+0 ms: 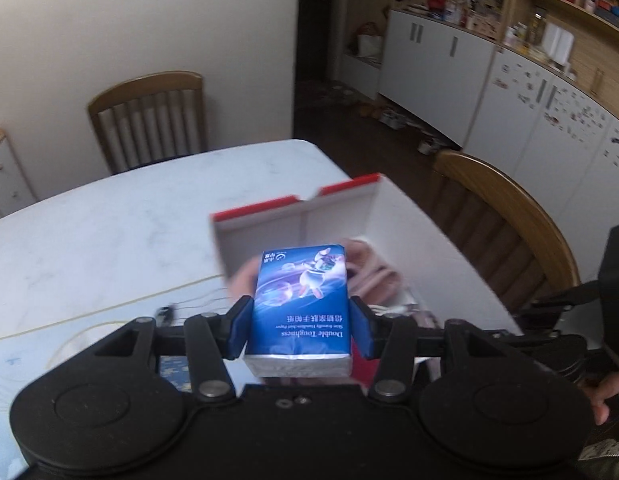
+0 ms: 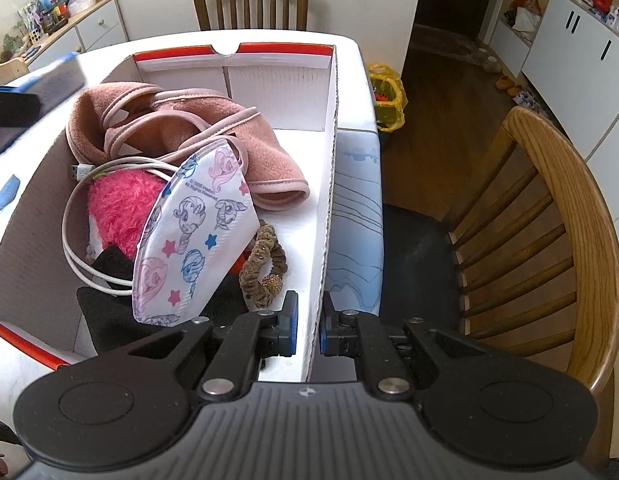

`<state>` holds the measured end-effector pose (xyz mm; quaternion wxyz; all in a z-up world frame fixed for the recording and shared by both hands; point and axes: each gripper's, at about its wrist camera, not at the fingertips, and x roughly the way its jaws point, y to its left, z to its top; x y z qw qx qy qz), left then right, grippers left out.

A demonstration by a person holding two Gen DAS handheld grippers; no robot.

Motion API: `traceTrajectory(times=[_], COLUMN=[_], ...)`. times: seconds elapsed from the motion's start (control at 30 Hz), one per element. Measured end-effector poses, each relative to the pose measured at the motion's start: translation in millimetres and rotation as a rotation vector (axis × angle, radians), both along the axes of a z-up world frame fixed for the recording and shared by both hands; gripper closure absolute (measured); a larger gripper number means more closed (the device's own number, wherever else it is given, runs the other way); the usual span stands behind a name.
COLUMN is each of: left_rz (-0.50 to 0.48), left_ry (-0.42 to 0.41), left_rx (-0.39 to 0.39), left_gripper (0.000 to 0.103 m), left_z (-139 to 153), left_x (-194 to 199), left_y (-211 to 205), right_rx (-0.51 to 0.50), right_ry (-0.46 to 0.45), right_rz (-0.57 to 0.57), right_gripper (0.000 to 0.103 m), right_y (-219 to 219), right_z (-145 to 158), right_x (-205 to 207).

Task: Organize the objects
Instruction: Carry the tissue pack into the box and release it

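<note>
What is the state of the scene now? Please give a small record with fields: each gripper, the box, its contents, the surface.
left gripper: shut on tissue pack, held above the box
right gripper: shut on the box's right wall
box: open white cardboard box, red-edged flaps
contents: pink fleece garment, cartoon-print face mask, white USB cable, pink fuzzy item, brown hair scrunchie, black item partly hidden
surface: white marble-look table
</note>
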<state>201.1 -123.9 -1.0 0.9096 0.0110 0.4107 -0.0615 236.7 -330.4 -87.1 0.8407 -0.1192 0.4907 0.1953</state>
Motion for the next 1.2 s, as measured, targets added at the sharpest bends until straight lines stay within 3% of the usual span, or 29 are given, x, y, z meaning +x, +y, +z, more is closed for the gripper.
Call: traceTrajectory(times=[0.43, 0.7, 0.93, 1.07, 1.13, 1.2], left_rz=[-0.110, -0.129, -0.142, -0.144, -0.146, -0.148], left_ry=[0.045, 0.099, 0.104, 0.105, 0.094, 0.077], left_rx=[0.035, 0.040, 0.036, 0.022, 0.009, -0.001], left_gripper=[0.054, 0.055, 0.055, 0.051, 0.041, 0.037], left_z=[-34, -55, -56, -54, -50, -46], left_x=[21, 32, 34, 32, 29, 26], left_y=[-49, -54, -55, -53, -51, -48], right_rx=[0.004, 0.001, 0.002, 0.002, 0.001, 0.002], right_ry=[-0.002, 0.002, 0.001, 0.002, 0.001, 0.003], right_rz=[-0.001, -0.001, -0.004, -0.006, -0.006, -0.006], right_gripper=[0.093, 0.093, 0.093, 0.093, 0.093, 0.093], right_y=[0, 1, 1, 1, 1, 1], right_z=[1, 1, 0, 0, 0, 0], right_x=[-2, -1, -1, -1, -1, -1])
